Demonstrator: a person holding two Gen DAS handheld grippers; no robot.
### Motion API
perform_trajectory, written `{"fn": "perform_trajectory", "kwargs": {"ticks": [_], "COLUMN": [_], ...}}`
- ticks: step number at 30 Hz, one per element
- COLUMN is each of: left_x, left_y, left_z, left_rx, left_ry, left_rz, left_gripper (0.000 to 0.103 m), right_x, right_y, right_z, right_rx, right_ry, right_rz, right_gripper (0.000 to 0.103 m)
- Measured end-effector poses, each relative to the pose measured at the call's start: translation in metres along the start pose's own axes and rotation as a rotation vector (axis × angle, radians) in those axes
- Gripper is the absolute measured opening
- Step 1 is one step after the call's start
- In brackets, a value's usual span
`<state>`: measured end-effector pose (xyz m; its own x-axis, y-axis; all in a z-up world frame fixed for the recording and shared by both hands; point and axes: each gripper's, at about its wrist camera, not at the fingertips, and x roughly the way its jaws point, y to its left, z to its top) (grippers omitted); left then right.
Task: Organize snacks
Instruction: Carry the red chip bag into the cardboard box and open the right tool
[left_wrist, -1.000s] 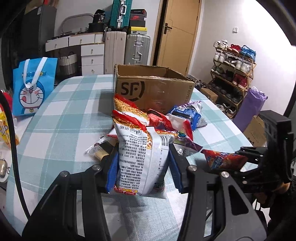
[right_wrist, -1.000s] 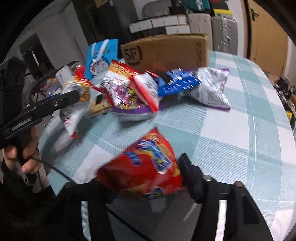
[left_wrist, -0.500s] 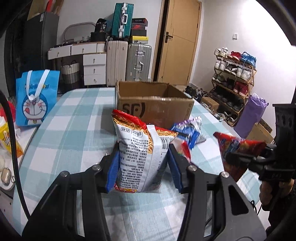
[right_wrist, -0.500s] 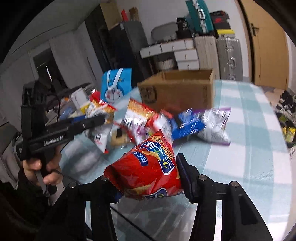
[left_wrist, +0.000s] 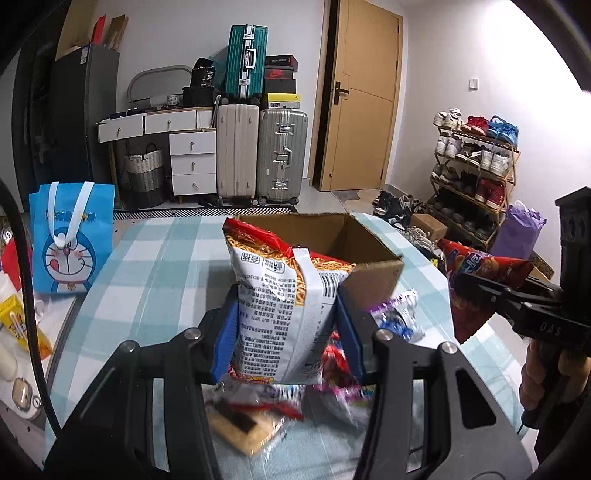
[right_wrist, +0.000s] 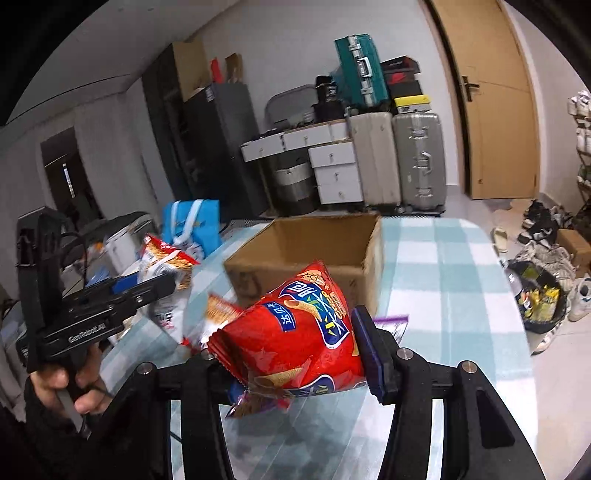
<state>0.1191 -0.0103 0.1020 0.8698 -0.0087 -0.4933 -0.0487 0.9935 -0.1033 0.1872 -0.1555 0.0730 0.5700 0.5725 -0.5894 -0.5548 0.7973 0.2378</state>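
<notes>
The left hand-held gripper (left_wrist: 286, 332) points forward and slightly down over the counter (left_wrist: 155, 266), its blue pads clamped on the sides of a noodle bag (left_wrist: 284, 306) that stands upright between them, lifted clear of the checked cloth. A hand (right_wrist: 62, 384) in a dark sleeve grips its handle at the lower left of the right wrist view.

The right hand-held gripper (right_wrist: 291, 354) is also tilted down and is clamped on a red chip bag (right_wrist: 295, 332), which leans to the left in its grip and hangs above the counter. From the left wrist view this gripper comes in from the right edge, with fingers (left_wrist: 535, 369) wrapped round its handle.

Both bags are held near the open box (right_wrist: 306, 251), which sits on the counter just beyond them, top flaps up and its inside bare as far as can be seen. Its near wall faces both grippers. Under the left gripper lie loose snacks (left_wrist: 332, 391), blurred, in a heap between the grippers and the box.

To the left of the box the counter is bare cloth up to a blue tote (left_wrist: 70, 240) near the edge. To the right of the box a wide strip of cloth runs to the rounded counter edge (right_wrist: 513, 295), beyond which the floor is strewn with shoes (right_wrist: 543, 251).
</notes>
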Motion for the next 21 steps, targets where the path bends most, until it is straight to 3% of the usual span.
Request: {"fn": "perform_trajectory", "kwargs": {"ticks": [21], "left_x": [0.117], "left_y": [0.01], "left_z": [0.055], "left_rx": [-0.017], "left_ry": [0.06], "left_rz": [-0.006], "left_gripper": [0.046], "right_x": [0.085], "right_y": [-0.017], "right_z": [0.05], "right_rx": [0.058], "right_ry": [-0.017], "right_rz": [0.006], "right_gripper": [0.051]}}
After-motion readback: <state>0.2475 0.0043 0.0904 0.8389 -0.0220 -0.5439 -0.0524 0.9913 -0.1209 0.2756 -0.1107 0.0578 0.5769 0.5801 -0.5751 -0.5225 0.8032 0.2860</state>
